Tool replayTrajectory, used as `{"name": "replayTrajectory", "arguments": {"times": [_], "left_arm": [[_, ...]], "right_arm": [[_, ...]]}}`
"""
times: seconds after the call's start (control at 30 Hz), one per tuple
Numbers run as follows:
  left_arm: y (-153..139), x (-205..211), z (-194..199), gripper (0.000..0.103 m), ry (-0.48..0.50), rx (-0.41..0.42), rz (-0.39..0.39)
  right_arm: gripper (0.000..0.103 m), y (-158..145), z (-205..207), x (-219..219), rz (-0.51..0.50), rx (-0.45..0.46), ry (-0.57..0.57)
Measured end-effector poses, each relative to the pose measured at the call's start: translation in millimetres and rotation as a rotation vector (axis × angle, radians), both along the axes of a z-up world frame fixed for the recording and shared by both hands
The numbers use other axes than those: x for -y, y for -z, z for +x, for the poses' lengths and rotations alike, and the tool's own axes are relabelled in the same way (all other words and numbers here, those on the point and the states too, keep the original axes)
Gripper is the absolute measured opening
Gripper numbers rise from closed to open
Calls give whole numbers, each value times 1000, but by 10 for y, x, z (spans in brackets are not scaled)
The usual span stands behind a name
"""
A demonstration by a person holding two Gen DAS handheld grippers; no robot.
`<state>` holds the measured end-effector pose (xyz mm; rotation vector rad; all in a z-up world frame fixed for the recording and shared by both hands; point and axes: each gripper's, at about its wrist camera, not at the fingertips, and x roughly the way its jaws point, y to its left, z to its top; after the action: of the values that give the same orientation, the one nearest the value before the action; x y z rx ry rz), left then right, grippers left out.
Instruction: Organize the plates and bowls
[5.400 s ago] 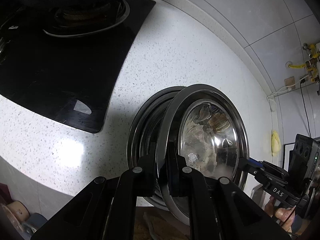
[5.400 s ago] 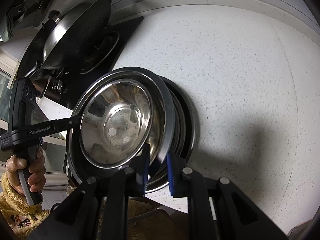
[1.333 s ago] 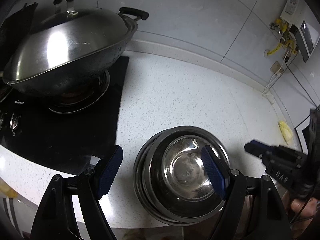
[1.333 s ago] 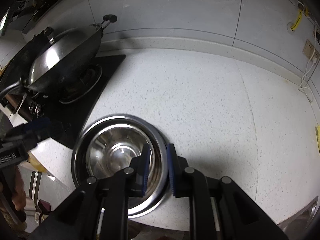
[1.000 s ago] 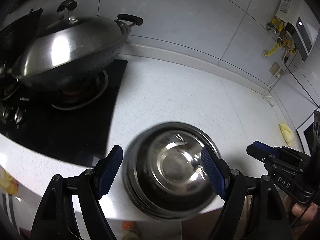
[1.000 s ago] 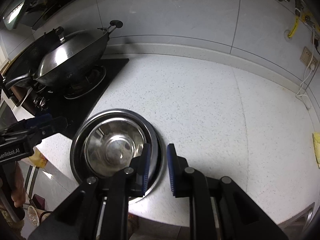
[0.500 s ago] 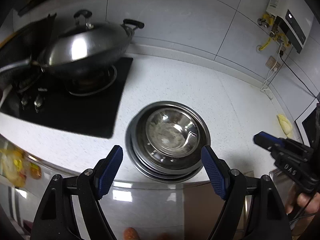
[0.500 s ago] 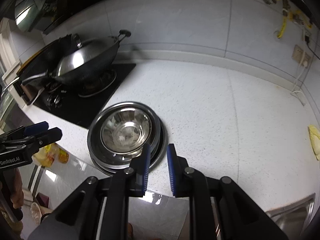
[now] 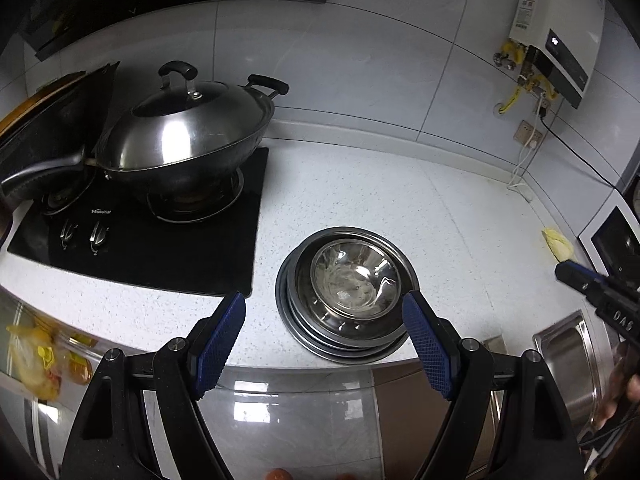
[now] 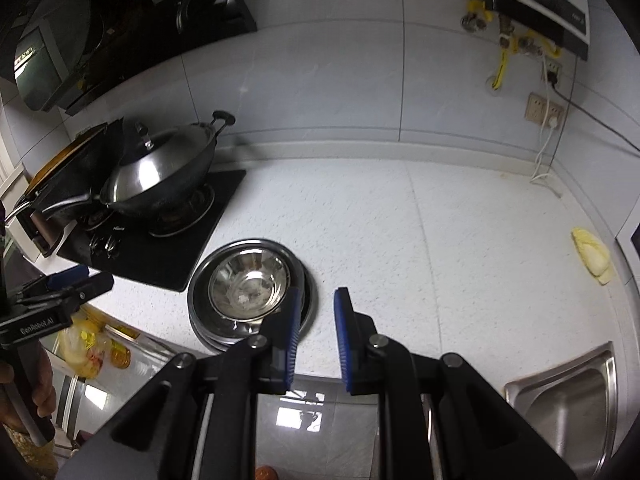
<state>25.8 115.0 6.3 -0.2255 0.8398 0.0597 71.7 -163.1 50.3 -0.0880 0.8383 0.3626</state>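
Since the bowl (image 9: 355, 278) already sits nested in the stacked plates (image 9: 344, 344) at the worktop (image 9: 460, 220) edge, 6 o'clock from the wall, stacking looks finished; left claw (image 9: 326, 344) gapes wide and empty, right claw (image 10: 316, 340) nearly closed, empty.

You see shiny silver steel bowls (image 9: 352, 280) on a white speckled surface (image 9: 460, 216), beside a glossy black hob (image 9: 132, 248).

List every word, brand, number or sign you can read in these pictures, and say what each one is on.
"GenRobot.AI": on the arm of the left claw, seen from the right wrist.
"DAS": on the arm of the right claw, seen from the left wrist.
Brand mark on the black stove: too small to read.
Label and lit display on the water heater: too blurred to read.
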Motion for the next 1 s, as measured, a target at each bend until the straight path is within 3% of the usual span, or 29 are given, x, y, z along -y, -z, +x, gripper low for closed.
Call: {"name": "replayTrajectory", "arguments": {"times": [0.23,0.6,1.0], "left_arm": [[35,68,-1,76,7,-8,7],[116,304,-31,76,-83,-34,30],[39,443,-63,76,-67,23,29]], "right_arm": [[17,-56,-76,41,-2,17,5],[17,5,40,264,-2,26,-55],[17,-20,-117,470,-5,44,-2]]}}
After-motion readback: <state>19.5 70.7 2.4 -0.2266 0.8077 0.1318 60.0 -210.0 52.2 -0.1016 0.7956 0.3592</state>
